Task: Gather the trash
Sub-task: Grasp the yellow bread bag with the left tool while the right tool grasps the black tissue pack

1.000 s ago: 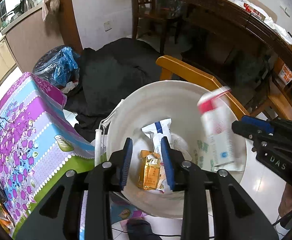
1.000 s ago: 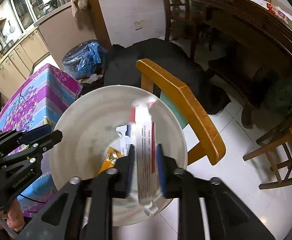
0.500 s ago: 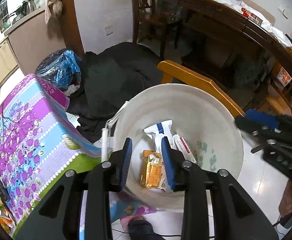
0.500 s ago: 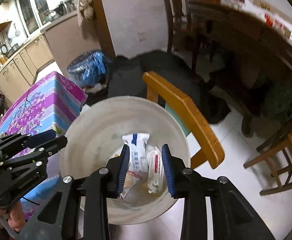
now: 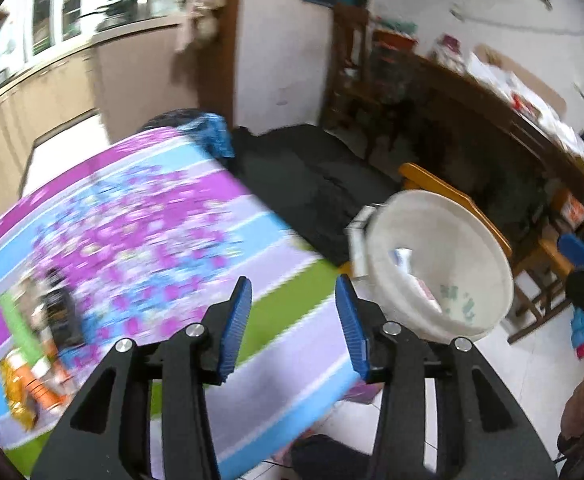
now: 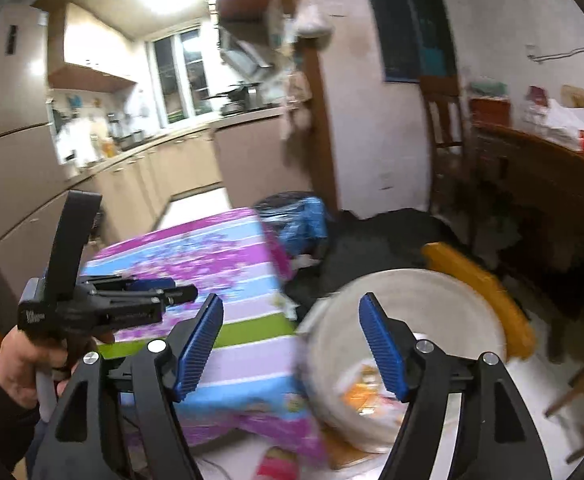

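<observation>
Both claws (image 5: 294,324) (image 6: 292,346) gape above table edge (image 5: 292,344).

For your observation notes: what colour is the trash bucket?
White or off-white bucket; it shows best in the left wrist view.

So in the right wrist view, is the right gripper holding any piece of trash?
No: the right gripper is open with nothing between its blue pads, and the wrappers lie in the white bucket below.
</observation>
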A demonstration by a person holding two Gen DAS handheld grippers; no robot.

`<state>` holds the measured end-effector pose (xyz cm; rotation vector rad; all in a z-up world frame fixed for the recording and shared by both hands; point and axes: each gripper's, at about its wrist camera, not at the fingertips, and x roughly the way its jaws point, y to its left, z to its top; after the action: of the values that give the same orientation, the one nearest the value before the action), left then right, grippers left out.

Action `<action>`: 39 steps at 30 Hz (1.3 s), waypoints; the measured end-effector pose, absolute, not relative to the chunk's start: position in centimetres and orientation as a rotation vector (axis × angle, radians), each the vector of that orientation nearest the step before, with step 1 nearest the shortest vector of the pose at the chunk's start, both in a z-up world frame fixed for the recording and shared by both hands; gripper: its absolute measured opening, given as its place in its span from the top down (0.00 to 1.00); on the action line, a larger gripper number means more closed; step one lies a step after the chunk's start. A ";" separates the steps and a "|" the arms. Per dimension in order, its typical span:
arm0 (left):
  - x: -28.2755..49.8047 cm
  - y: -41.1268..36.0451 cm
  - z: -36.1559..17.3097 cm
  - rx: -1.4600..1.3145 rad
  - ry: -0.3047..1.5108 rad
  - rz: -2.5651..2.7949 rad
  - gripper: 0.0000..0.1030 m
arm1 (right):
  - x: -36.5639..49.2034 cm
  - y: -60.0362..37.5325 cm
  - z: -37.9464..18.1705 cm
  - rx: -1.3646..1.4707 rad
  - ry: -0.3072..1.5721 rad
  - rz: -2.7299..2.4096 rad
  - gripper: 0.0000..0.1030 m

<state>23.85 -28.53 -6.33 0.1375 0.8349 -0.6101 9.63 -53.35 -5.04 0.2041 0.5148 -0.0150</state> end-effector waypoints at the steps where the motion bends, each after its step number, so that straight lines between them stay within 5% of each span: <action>1: 24.1 -26.7 -6.3 0.123 0.830 -0.584 0.57 | 10.1 -52.2 -5.2 0.190 0.519 0.007 0.31; 15: 27.4 -1.0 -9.4 -0.076 0.846 -0.162 0.39 | 16.0 -36.8 -8.1 0.147 0.611 0.301 0.30; 26: 28.3 0.1 -13.7 -0.050 0.915 -0.180 0.25 | 18.3 -33.1 -10.8 0.175 0.720 0.405 0.30; 34: 29.7 -1.0 -15.8 -0.019 0.930 -0.171 0.25 | 23.7 -31.1 -12.6 0.265 0.791 0.478 0.30; 39: 29.7 -0.6 -16.2 -0.014 0.927 -0.177 0.56 | 28.8 -28.2 -13.4 0.268 0.817 0.485 0.33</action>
<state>29.66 -0.65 -16.25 -0.0140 0.9273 -0.1773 28.80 -28.25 -13.38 0.2683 0.8170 0.4855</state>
